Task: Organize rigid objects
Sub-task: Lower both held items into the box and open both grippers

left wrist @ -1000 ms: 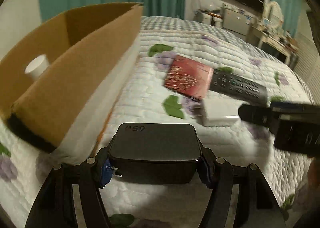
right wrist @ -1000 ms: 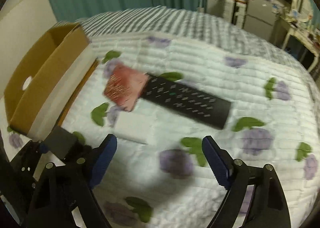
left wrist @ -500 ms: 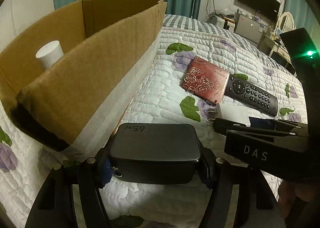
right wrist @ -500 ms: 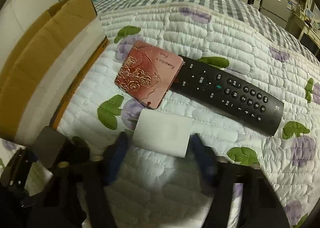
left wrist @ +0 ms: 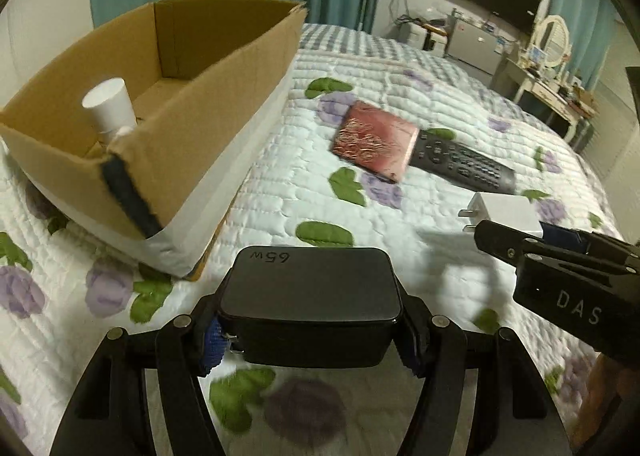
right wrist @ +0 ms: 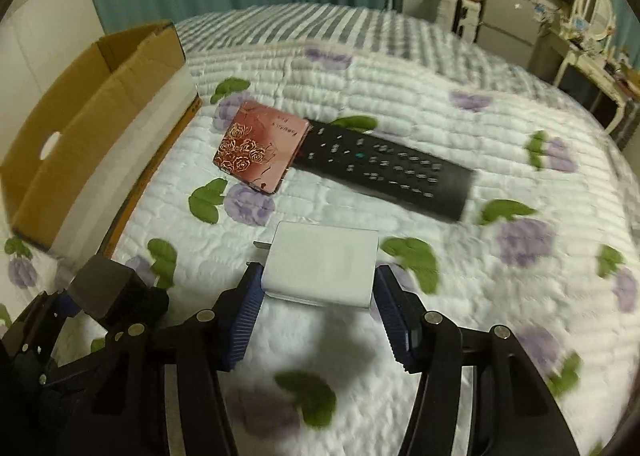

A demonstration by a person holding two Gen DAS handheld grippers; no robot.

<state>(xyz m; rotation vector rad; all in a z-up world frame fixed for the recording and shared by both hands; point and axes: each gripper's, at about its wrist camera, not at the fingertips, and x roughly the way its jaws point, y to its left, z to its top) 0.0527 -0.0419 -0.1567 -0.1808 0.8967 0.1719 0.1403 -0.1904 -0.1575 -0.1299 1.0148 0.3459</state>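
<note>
My left gripper (left wrist: 310,330) is shut on a black 65W charger (left wrist: 308,296) and holds it above the quilt, near the front corner of the cardboard box (left wrist: 224,104). My right gripper (right wrist: 320,308) is shut on a white plug adapter (right wrist: 322,262) and holds it just above the quilt; the adapter also shows in the left wrist view (left wrist: 506,212). A red rose-patterned case (right wrist: 262,146) and a black remote (right wrist: 384,168) lie side by side further back on the bed. A white paper cup (left wrist: 110,108) stands in the box.
The flowered quilt (right wrist: 460,120) covers the bed. The box (right wrist: 84,132) stands along the left side. The left gripper with its charger (right wrist: 102,288) is at the lower left of the right wrist view. Furniture and a TV (left wrist: 498,8) stand beyond the bed.
My right gripper closed on the white adapter and lifted it off the quilt. My left gripper has risen with the charger, so more of the box interior shows.
</note>
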